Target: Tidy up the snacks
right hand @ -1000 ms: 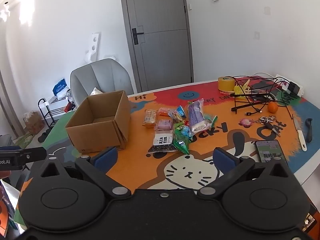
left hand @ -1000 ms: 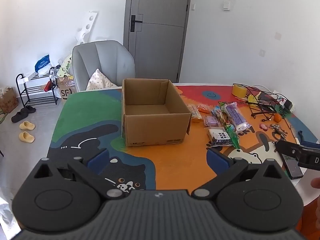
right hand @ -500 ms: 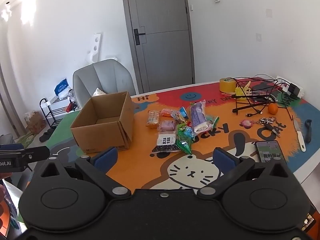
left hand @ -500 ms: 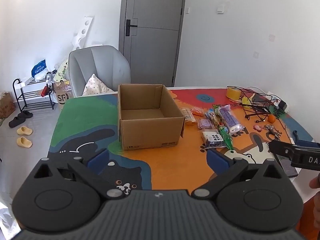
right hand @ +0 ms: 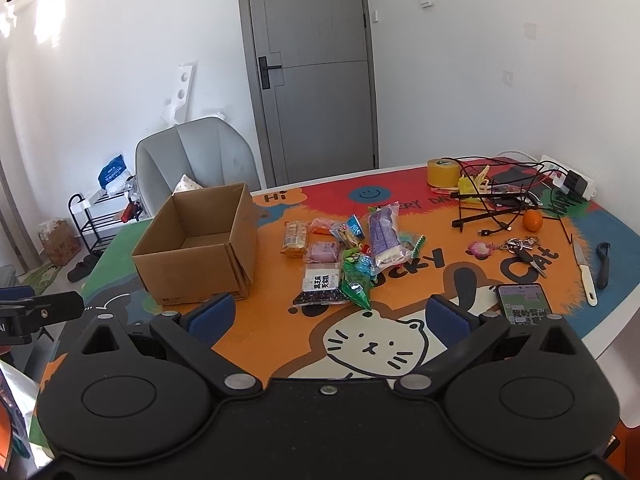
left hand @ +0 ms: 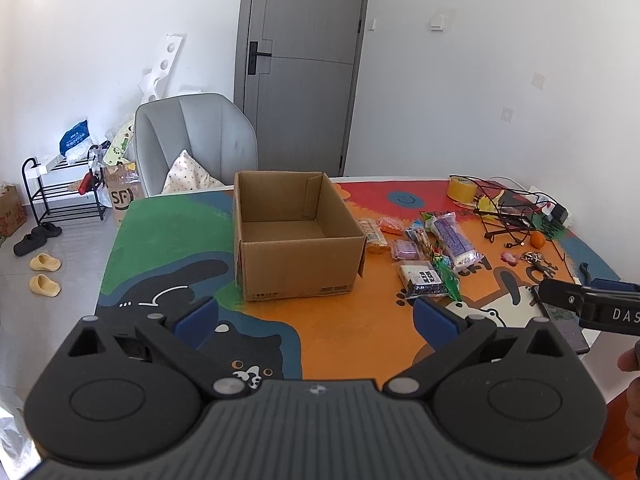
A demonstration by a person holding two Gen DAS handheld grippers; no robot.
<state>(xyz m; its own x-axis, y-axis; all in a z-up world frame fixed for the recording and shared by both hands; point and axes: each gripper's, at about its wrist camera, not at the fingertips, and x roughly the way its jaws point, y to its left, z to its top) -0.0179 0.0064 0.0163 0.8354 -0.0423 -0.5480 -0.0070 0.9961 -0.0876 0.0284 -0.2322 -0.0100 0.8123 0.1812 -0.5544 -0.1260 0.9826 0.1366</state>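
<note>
An open, empty cardboard box (left hand: 296, 236) (right hand: 200, 248) stands on the colourful table mat. To its right lies a heap of snack packets: a black-and-white packet (left hand: 422, 280) (right hand: 320, 284), a long purple-white packet (left hand: 454, 236) (right hand: 384, 232), a pink packet (right hand: 322, 251), a biscuit packet (right hand: 295, 238) and green packets (right hand: 357, 280). My left gripper (left hand: 316, 320) is open and empty, held above the table's near edge in front of the box. My right gripper (right hand: 328, 318) is open and empty, short of the snacks.
A phone (right hand: 524, 306), knife (right hand: 584, 272), keys (right hand: 520, 248), an orange (right hand: 532, 221), tape roll (right hand: 442, 172) and cables on a black stand (right hand: 496, 200) lie on the right of the table. A grey chair (left hand: 192, 140) stands behind the table.
Both grippers have drawn back and risen a little, so the box and snacks look smaller and further off. Both stay open and empty.
</note>
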